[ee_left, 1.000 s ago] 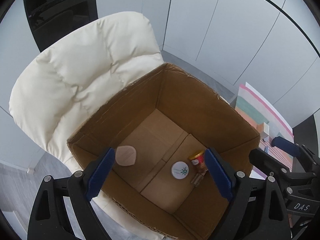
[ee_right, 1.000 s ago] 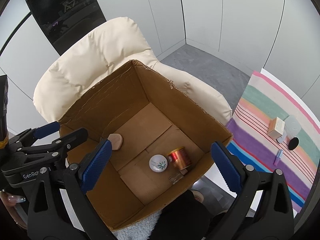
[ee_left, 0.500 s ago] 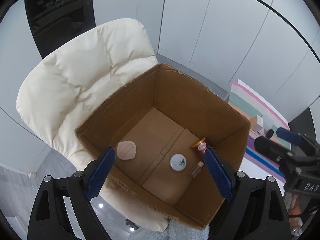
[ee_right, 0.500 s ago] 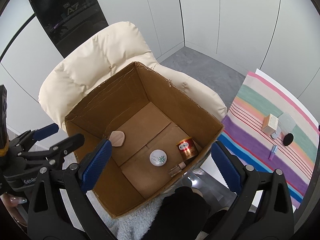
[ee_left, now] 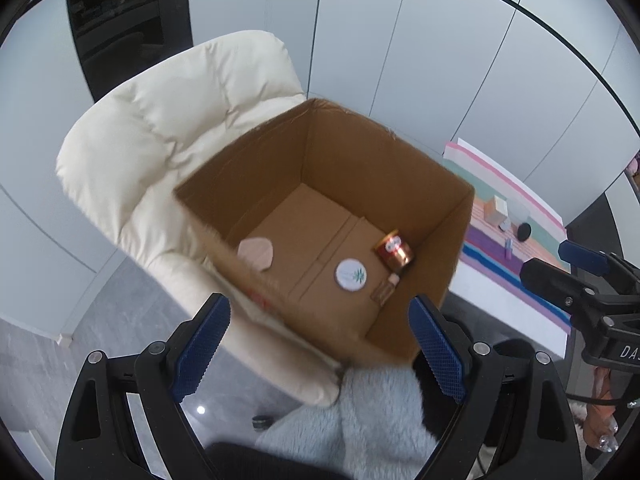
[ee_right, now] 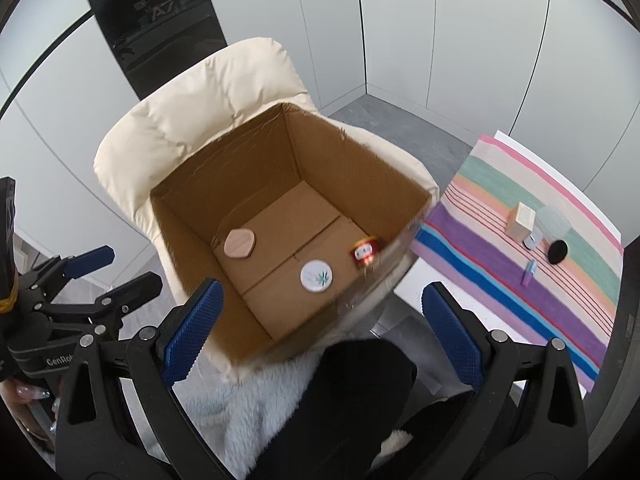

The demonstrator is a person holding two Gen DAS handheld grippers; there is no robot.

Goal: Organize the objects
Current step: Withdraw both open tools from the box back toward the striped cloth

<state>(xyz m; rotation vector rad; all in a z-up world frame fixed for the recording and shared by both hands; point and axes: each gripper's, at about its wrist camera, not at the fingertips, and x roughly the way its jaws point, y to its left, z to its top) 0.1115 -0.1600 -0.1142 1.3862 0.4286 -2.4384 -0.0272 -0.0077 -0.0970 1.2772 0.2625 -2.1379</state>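
An open cardboard box (ee_left: 424, 168) (ee_right: 224, 160) sits on a cream padded chair. Inside lie a pink flat piece (ee_left: 256, 252) (ee_right: 239, 242), a round white lid with a green mark (ee_left: 351, 275) (ee_right: 316, 275), a red and gold can (ee_left: 394, 251) (ee_right: 365, 252) and a small clear bottle (ee_left: 386, 288). My left gripper (ee_left: 320, 352) is open and empty above the box's near edge. My right gripper (ee_right: 320, 336) is open and empty above the box's near corner.
The cream chair (ee_left: 160, 120) (ee_right: 224, 92) holds the box. A striped cloth (ee_right: 520, 248) (ee_left: 520, 216) on the right carries a small beige box (ee_right: 522, 220), a clear cup (ee_right: 554, 220), a black disc (ee_right: 557, 251) and a purple tube (ee_right: 529, 272). Fluffy grey fabric (ee_left: 360, 412) lies below.
Both grippers have pulled back and up from the box, so it looks smaller and more of the chair, floor and striped cloth shows. Both stayed open.
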